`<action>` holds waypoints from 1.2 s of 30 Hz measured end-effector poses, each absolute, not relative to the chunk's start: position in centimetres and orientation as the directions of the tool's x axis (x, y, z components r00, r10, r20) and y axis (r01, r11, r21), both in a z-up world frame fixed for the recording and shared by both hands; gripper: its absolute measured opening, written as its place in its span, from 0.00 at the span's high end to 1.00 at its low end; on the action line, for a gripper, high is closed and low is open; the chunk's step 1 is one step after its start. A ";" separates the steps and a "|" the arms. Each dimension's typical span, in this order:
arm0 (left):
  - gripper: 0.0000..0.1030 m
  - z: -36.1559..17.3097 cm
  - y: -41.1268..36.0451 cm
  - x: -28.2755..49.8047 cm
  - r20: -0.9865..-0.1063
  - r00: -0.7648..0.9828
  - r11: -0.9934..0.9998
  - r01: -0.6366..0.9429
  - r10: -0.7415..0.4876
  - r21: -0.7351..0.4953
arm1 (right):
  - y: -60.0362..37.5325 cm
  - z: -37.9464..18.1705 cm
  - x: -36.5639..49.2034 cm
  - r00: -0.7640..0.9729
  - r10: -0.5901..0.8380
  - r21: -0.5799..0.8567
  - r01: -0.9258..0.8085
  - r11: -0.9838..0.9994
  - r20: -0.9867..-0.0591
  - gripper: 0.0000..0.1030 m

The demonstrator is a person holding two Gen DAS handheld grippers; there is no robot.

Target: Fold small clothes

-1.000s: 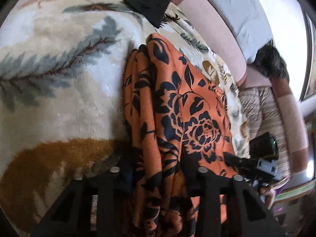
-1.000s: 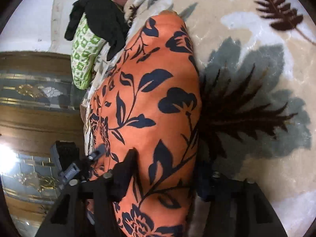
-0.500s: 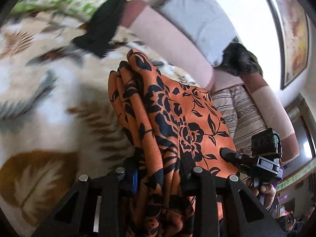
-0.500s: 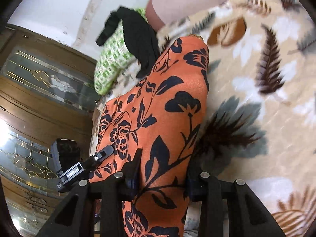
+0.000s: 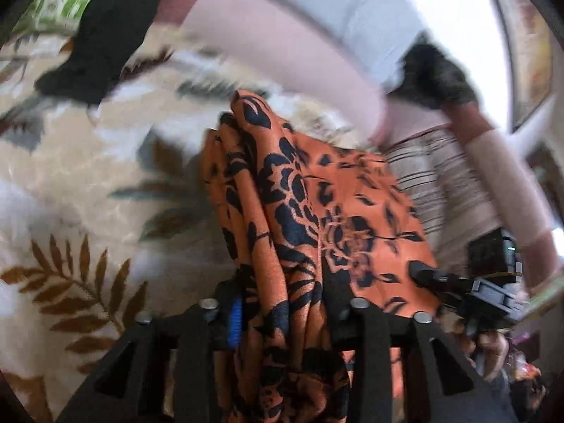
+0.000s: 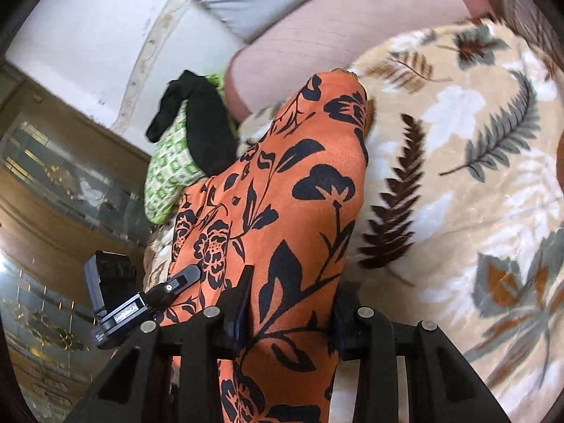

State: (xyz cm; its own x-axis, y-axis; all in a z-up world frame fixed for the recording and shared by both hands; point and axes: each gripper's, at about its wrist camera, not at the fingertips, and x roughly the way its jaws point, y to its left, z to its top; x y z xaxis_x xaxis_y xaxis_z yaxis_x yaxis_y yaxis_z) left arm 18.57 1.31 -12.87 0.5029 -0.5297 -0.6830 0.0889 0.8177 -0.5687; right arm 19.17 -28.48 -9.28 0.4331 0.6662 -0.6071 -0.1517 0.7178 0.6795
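In the left wrist view, the left hand-held gripper (image 5: 282,312) pinches a gathered bunch of the orange floral garment (image 5: 299,211), which rises from between its fingers and spreads off to the right, above the leaf-patterned blanket (image 5: 88,183). At the right edge the right hand-held gripper (image 5: 454,282) meets the same cloth. A black garment (image 5: 105,35) lies far left.

In the right wrist view, the right hand-held gripper (image 6: 289,303) is clamped on the orange floral garment (image 6: 289,194), which stretches away from its fingers toward the pink sofa (image 6: 317,42). The left hand-held gripper (image 6: 155,299) sits at the cloth's left edge. The black garment (image 6: 201,120) drapes over a green patterned cloth (image 6: 169,165), far left.
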 end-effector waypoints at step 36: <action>0.22 -12.2 -1.5 13.4 -0.879 0.464 0.994 0.048 -0.113 -0.102 | -27.4 -11.3 23.5 0.439 0.555 0.591 -0.066 0.804 -0.706 0.18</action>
